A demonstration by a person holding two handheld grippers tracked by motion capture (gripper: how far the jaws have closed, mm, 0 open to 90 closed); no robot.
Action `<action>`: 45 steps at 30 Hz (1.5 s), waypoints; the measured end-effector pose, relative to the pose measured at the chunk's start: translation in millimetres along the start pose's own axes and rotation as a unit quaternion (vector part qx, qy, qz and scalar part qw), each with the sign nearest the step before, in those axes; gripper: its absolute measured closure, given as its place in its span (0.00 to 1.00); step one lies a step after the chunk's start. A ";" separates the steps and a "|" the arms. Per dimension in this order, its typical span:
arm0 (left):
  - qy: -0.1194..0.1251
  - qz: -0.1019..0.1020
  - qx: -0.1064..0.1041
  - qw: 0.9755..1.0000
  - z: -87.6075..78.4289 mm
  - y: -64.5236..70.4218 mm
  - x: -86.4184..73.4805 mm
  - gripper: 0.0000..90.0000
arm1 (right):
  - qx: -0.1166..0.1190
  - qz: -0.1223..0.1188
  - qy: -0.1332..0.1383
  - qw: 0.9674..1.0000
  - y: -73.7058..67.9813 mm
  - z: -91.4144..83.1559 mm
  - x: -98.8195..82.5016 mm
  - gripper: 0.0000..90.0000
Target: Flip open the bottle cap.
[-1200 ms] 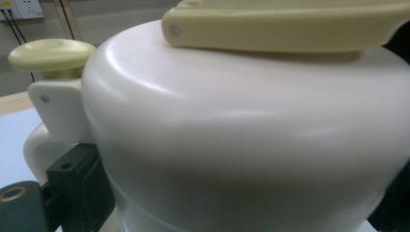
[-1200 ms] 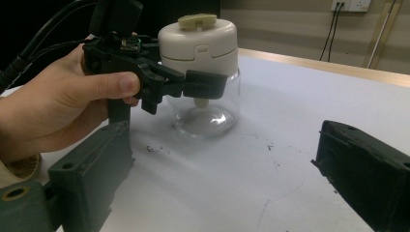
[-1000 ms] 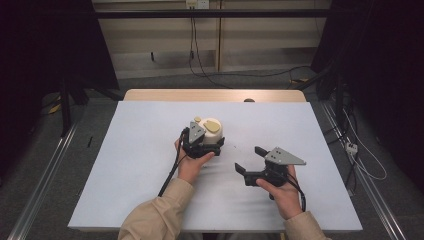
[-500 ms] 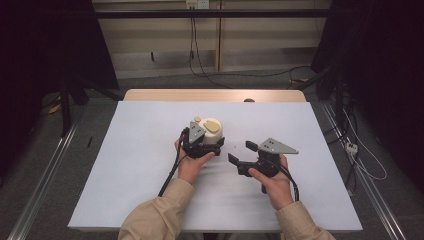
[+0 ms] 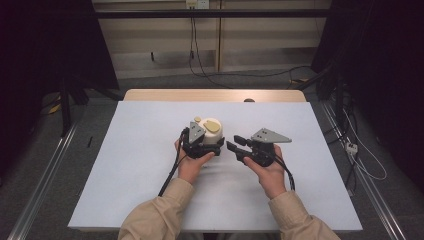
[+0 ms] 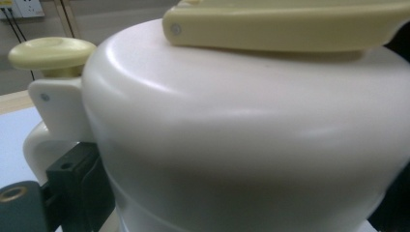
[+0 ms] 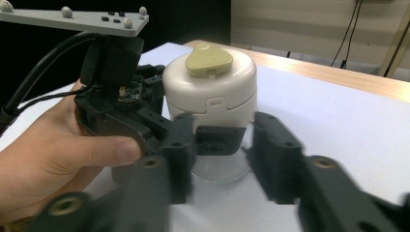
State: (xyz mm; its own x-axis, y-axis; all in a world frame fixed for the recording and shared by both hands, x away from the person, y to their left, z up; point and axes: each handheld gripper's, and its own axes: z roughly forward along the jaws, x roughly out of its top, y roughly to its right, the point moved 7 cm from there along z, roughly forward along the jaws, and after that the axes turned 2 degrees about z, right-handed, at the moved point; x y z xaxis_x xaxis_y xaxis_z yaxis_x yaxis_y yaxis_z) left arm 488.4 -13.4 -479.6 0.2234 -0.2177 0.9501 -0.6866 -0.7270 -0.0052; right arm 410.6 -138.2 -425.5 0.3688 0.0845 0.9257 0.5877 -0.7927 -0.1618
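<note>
The person's two forearms in tan sleeves reach forward from the near edge of the white surface point(image 5: 125, 165), each hand wrapped around its tool. The left tongs point(image 5: 204, 146) are clenched on the cream lidded container point(image 5: 212, 131), which stands upright near the middle of the surface. Just beside it, the right tongs point(image 5: 237, 148) point level toward its clear base point(image 7: 216, 169); their jaws have just been closing, nothing between them, not touching the container.

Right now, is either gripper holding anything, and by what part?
The left gripper clamps the cream container around its lower body. The right gripper, fingers just closing, holds nothing.
</note>
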 end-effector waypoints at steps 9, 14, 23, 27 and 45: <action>-0.001 0.000 0.000 1.000 0.1 0.0 0.1 0.06 | 0.015 0.001 -0.013 1.000 -1.4 10.6 4.3 0.96; 0.001 -0.006 0.000 1.000 0.3 0.9 0.0 0.06 | 0.014 -0.002 -0.017 1.000 -1.4 15.4 8.8 1.00; -0.002 0.001 0.000 1.000 0.0 0.0 0.0 0.06 | 0.017 -0.007 -0.019 1.000 -0.8 21.8 15.4 1.00; -0.001 -0.002 0.000 1.000 0.2 0.3 0.0 0.06 | 0.016 -0.008 -0.018 1.000 0.6 23.9 17.8 1.00; 0.000 -0.003 0.001 1.000 0.1 0.4 -0.1 0.06 | 0.011 -0.025 -0.037 0.999 -3.9 37.0 18.9 1.00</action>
State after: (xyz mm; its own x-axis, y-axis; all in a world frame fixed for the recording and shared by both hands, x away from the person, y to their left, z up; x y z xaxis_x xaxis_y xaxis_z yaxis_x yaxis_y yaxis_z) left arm 488.2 -13.8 -479.8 0.2275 -0.2130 0.9502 -0.6838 -0.7297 0.0001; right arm 441.9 -111.1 -420.1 0.3903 0.1675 0.9053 0.6215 -0.7734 -0.1249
